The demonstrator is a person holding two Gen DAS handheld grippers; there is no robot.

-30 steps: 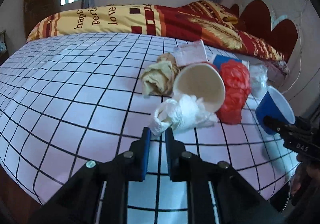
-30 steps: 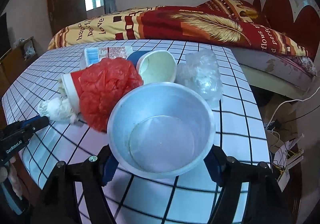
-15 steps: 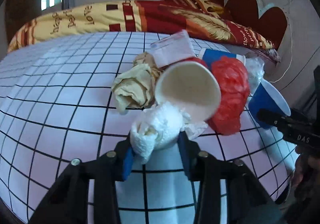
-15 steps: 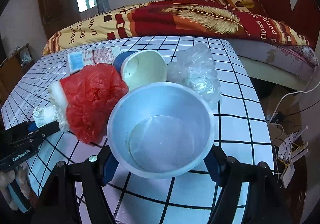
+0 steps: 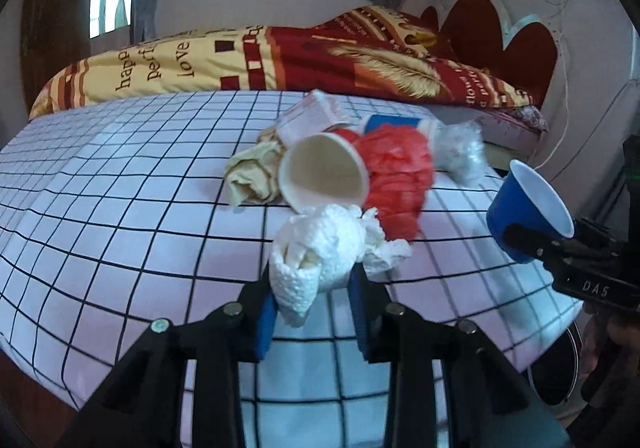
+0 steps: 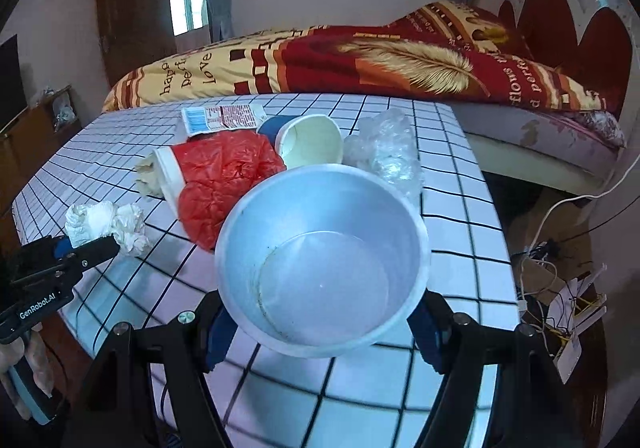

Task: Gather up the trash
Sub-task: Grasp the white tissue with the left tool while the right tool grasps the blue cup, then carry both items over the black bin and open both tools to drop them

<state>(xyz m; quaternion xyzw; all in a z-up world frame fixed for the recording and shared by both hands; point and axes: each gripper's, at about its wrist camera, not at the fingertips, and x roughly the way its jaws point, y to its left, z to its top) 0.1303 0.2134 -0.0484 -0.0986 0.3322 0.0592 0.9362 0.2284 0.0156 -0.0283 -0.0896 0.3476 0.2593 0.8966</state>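
Observation:
My left gripper (image 5: 314, 302) is shut on a crumpled white tissue wad (image 5: 320, 248) and holds it just above the checked table (image 5: 120, 216); the wad also shows in the right wrist view (image 6: 100, 222). My right gripper (image 6: 320, 324) is shut on a blue paper cup (image 6: 324, 272), white inside, open end facing the camera; it shows at the right of the left wrist view (image 5: 528, 208). Behind lie a red-and-white cup on its side (image 5: 324, 174), a red plastic bag (image 5: 396, 176), a yellow crumpled cloth (image 5: 254, 176), a clear plastic wad (image 6: 384, 152), another cup (image 6: 312, 142) and a wrapper (image 6: 222, 118).
The checked table ends close on the right (image 6: 496, 232); cables and papers lie on the floor beyond it (image 6: 560, 288). A bed with a red and yellow blanket (image 5: 280, 56) stands behind the table. A wooden cabinet (image 6: 32, 128) stands at the left.
My left gripper opened, moved forward around the white tissue wad and closed on it, then lifted it slightly. The right gripper kept hold of the blue cup and shifted a little.

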